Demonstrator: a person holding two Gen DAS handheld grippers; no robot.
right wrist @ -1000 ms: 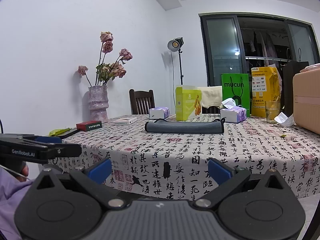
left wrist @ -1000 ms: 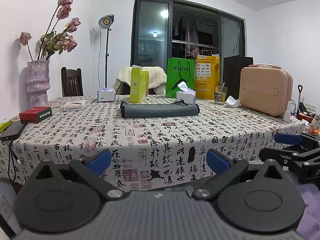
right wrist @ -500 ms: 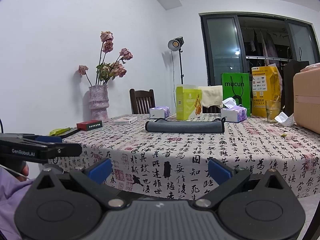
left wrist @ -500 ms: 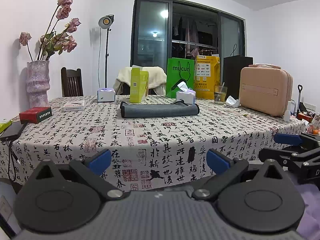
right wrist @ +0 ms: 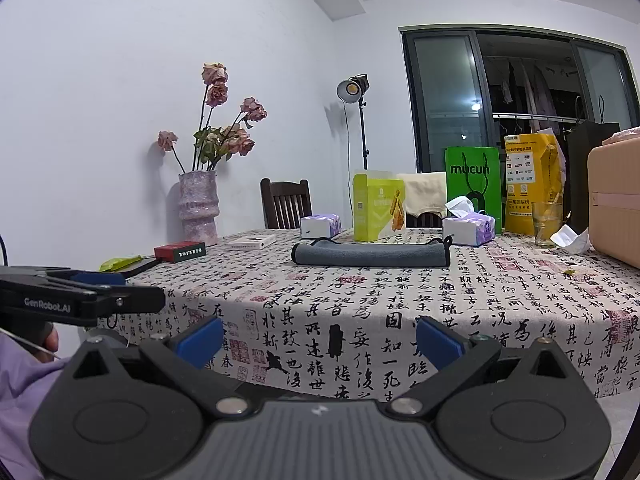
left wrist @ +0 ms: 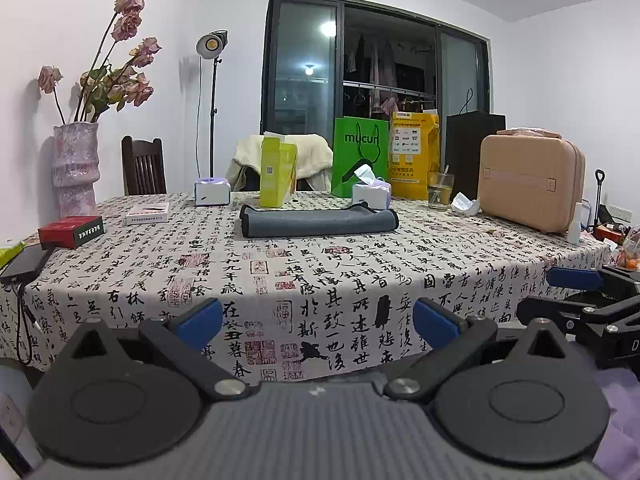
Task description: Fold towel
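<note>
A dark grey towel (left wrist: 318,222) lies folded into a long flat strip near the middle of the table with the calligraphy cloth (left wrist: 320,276); it also shows in the right wrist view (right wrist: 370,254). My left gripper (left wrist: 318,322) is open and empty, held off the table's front edge, well short of the towel. My right gripper (right wrist: 320,338) is open and empty too, at the front edge. The right gripper shows at the right rim of the left wrist view (left wrist: 576,280), the left gripper at the left rim of the right wrist view (right wrist: 80,292).
Behind the towel stand a yellow-green box (left wrist: 278,174), two tissue boxes (left wrist: 370,194), a green bag (left wrist: 360,156), a yellow bag (left wrist: 414,154) and a glass (left wrist: 440,190). A beige case (left wrist: 530,186) is at right. A vase (left wrist: 76,168), red box (left wrist: 72,232) and phone (left wrist: 24,262) are at left.
</note>
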